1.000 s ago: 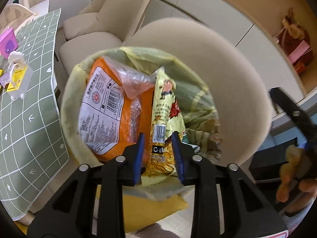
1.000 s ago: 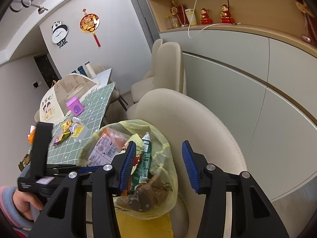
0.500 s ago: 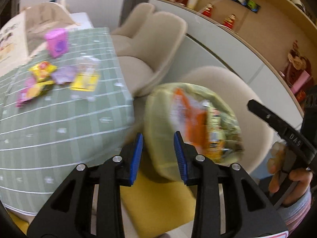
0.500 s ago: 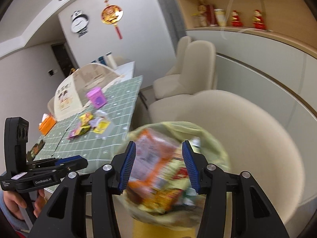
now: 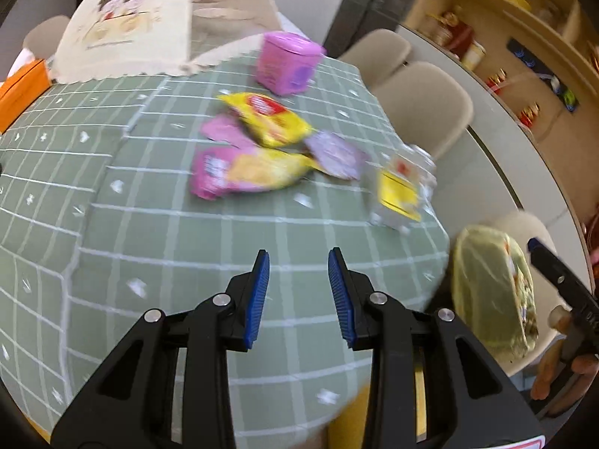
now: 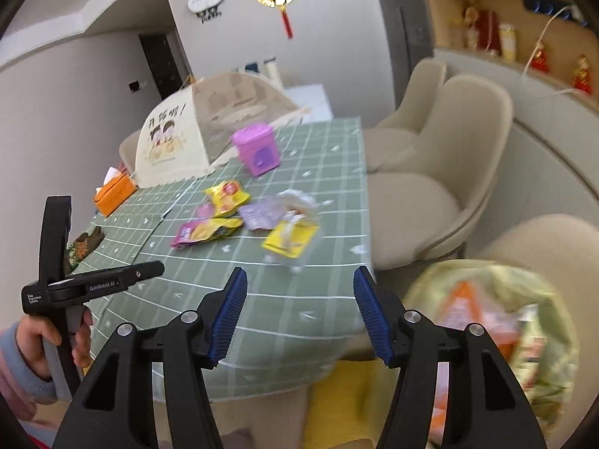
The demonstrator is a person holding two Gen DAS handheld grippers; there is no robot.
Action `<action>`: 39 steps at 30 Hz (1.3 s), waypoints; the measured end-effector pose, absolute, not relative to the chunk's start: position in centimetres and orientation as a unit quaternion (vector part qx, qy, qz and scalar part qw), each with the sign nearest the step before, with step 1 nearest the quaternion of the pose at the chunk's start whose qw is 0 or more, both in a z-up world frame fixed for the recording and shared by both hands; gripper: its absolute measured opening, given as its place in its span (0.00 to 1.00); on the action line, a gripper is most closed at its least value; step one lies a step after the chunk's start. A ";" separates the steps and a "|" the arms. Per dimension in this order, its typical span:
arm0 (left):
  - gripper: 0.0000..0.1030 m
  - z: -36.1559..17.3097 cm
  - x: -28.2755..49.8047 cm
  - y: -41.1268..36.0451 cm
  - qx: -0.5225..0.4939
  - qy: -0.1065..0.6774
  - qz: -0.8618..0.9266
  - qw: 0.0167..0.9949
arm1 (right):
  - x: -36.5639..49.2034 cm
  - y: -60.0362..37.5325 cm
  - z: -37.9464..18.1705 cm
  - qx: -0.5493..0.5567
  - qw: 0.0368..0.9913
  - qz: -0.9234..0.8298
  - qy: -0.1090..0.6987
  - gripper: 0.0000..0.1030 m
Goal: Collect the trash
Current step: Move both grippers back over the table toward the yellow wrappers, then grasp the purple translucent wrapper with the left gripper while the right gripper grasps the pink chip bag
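Observation:
Snack wrappers lie on the green checked tablecloth: a yellow packet, a pink-and-yellow packet, a purple wrapper and a clear packet with a yellow label. The same wrappers show in the right wrist view, the clear packet nearest. A yellow-green trash bag full of wrappers sits on a beige chair at the right. My left gripper hangs open over the cloth with nothing between its fingers. My right gripper is opening over the table's near edge, also with nothing in it.
A pink box, a mesh food cover and an orange tissue box stand further back on the table. Beige chairs line the table's right side. A person's hand holds the left gripper's handle.
Both grippers have swung left, away from the trash bag and over the table. The wrappers have come into the middle of both views. The right jaws have widened.

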State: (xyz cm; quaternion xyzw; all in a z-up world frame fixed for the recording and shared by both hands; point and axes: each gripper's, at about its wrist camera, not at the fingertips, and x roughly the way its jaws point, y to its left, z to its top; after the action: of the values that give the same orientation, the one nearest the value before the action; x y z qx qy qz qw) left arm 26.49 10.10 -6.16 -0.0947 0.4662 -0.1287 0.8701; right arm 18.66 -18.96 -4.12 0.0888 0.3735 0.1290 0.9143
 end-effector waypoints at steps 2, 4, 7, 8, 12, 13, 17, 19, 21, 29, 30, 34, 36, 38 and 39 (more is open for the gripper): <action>0.30 -6.2 27.4 11.7 -0.094 0.463 -0.128 0.872 | 20.8 -16.8 -4.7 0.095 0.910 0.125 0.384 0.54; 0.30 -6.2 28.4 13.7 -0.090 0.459 -0.139 0.873 | 22.7 -15.0 -5.4 0.110 0.905 0.128 0.391 0.53; 0.30 -6.5 30.7 15.3 -0.093 0.463 -0.177 0.864 | 24.9 -12.3 -6.6 0.126 0.902 0.109 0.398 0.46; 0.30 -6.6 31.7 15.4 -0.095 0.465 -0.195 0.858 | 25.2 -11.8 -6.9 0.125 0.903 0.098 0.399 0.46; 0.31 -6.5 35.2 14.3 -0.087 0.461 -0.262 0.843 | 25.0 -9.7 -8.2 0.097 0.912 0.024 0.398 0.46; 0.31 -6.4 35.9 13.7 -0.083 0.458 -0.278 0.840 | 24.6 -9.4 -8.4 0.087 0.913 0.002 0.398 0.46; 0.31 -6.9 39.0 9.9 -0.065 0.456 -0.312 0.831 | 22.7 -10.4 -8.9 0.092 0.909 -0.057 0.403 0.46; 0.31 -8.0 40.7 8.1 -0.062 0.470 -0.299 0.829 | 22.0 -11.3 -8.9 0.104 0.906 -0.076 0.404 0.46; 0.31 -9.3 42.3 6.6 -0.070 0.490 -0.280 0.822 | 21.0 -12.1 -8.7 0.113 0.904 -0.092 0.402 0.46; 0.03 -11.7 44.4 3.0 -0.058 0.535 -0.253 0.804 | 18.0 -13.7 -8.8 0.129 0.896 -0.114 0.410 0.46; 0.02 -11.3 44.2 3.1 -0.067 0.534 -0.263 0.801 | 17.9 -13.6 -8.9 0.129 0.895 -0.111 0.412 0.46; 0.01 -8.6 42.1 4.8 -0.063 0.504 -0.277 0.816 | 19.0 -13.0 -9.2 0.131 0.895 -0.086 0.418 0.46; 0.01 -7.1 40.7 7.2 -0.069 0.495 -0.278 0.821 | 20.0 -12.3 -9.2 0.128 0.897 -0.065 0.419 0.46; 0.01 -5.9 39.3 10.0 -0.071 0.485 -0.272 0.828 | 21.4 -11.0 -9.0 0.119 0.900 -0.036 0.418 0.46; 0.01 -5.6 38.6 11.6 -0.071 0.481 -0.263 0.834 | 21.9 -10.5 -9.0 0.116 0.901 -0.025 0.418 0.46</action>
State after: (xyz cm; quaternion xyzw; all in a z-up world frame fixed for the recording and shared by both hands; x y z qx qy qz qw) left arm 38.57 11.57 -5.60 -0.0711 0.4805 -0.2628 0.8336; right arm 21.87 -10.54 -8.97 0.1157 0.4182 -0.0253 0.9006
